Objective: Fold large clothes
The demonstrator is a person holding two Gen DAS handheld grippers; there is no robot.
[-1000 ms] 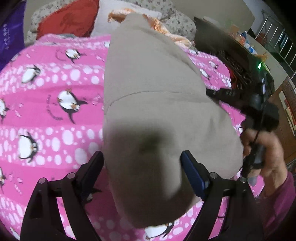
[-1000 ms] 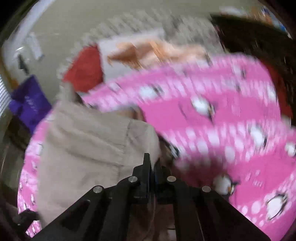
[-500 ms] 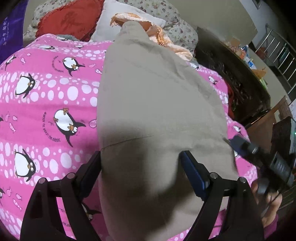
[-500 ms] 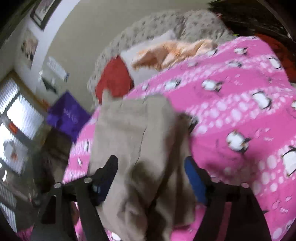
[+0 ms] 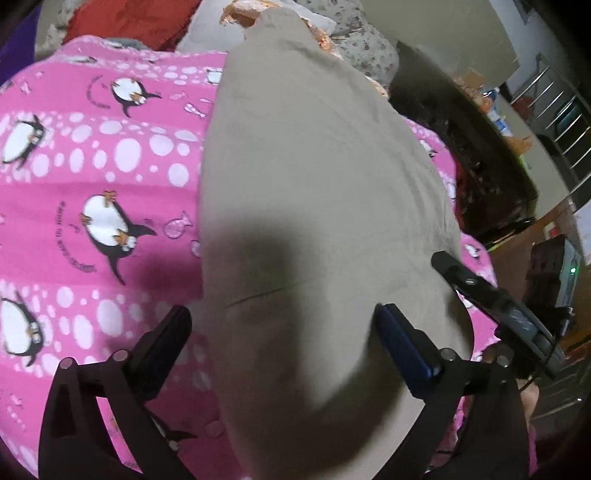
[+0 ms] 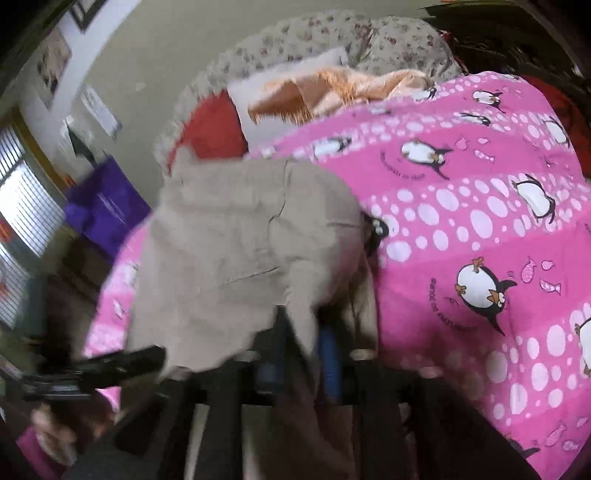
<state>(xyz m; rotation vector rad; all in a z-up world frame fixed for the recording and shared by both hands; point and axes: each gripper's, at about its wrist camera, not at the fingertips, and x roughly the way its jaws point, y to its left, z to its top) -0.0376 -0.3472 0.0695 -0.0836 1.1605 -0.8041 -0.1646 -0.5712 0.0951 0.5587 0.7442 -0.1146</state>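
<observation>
A large beige garment [image 5: 317,192] lies lengthwise on a pink penguin-print blanket [image 5: 92,177]. My left gripper [image 5: 284,332] is open, its fingers spread either side of the garment's near end, holding nothing. The other gripper's black body [image 5: 491,302] shows at the garment's right edge. In the right wrist view the same beige garment [image 6: 236,243] is bunched up, and my right gripper [image 6: 303,350] has its fingers closed on a fold of its near edge. The picture there is blurred.
Red [image 5: 140,18] and white pillows, an orange cloth [image 6: 332,88] and a floral cushion [image 6: 332,40] lie at the bed's far end. Dark wooden furniture [image 5: 469,155] stands to the right of the bed. A purple bag [image 6: 107,206] sits left of the bed by a window.
My right gripper opened half a second ago and has now closed on the garment's edge. The left gripper stayed open while its view slid slightly along the garment.
</observation>
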